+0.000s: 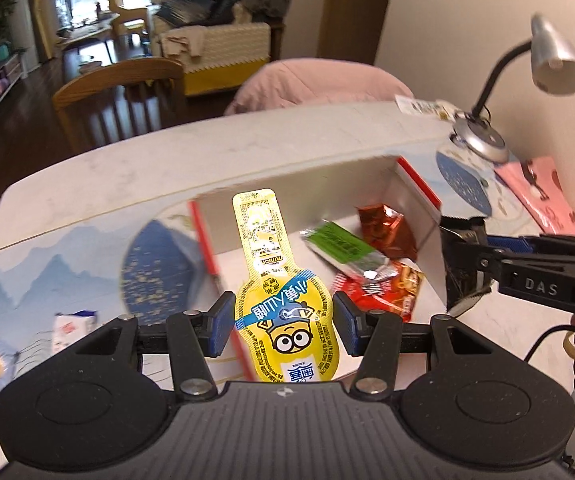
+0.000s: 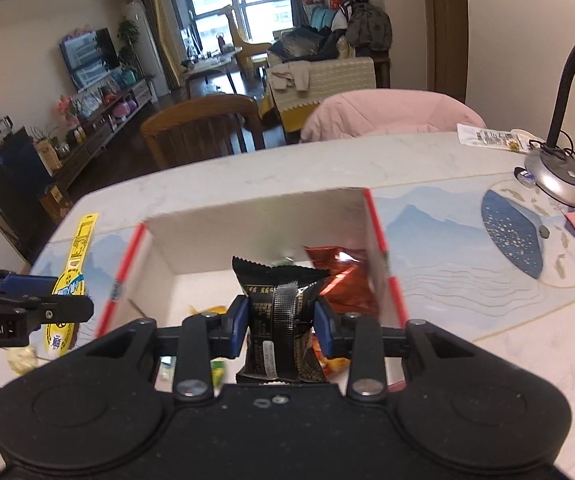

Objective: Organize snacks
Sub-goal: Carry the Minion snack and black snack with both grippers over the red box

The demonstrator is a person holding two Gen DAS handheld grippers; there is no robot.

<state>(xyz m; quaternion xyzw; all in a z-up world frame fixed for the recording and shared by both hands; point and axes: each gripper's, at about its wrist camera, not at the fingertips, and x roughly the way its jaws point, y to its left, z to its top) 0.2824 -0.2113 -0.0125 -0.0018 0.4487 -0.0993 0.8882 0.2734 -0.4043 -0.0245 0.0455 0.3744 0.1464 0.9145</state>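
While both packets hang over the white box [image 2: 255,236], matters most that the box floor lies straight ahead of and below each pair of tongs. Left tongs [image 1: 283,330] about half open yet pressed on the round lower body of the yellow pouch [image 1: 283,312], its long axis running up the frame, narrow neck reaching toward the box's far wall. Right tongs [image 2: 281,328] clamped narrowly on the black packet [image 2: 277,312], standing upright with its crimped edge on top, lower centre of the right wrist view, already above the box interior. Seems nearer to dropping, since the yellow pouch appears at lower left of that view, just outside the red-edged left wall.

Counted inside the box from the left wrist view: one green wrapper [image 1: 337,246], one copper-red bag [image 1: 387,228], one red packet [image 1: 387,286]; held: one yellow, one black. Loose on the counter [image 1: 99,184] at lower left: one small white-and-blue packet [image 1: 73,330]; one small yellowish item at the left edge, too blurred to name
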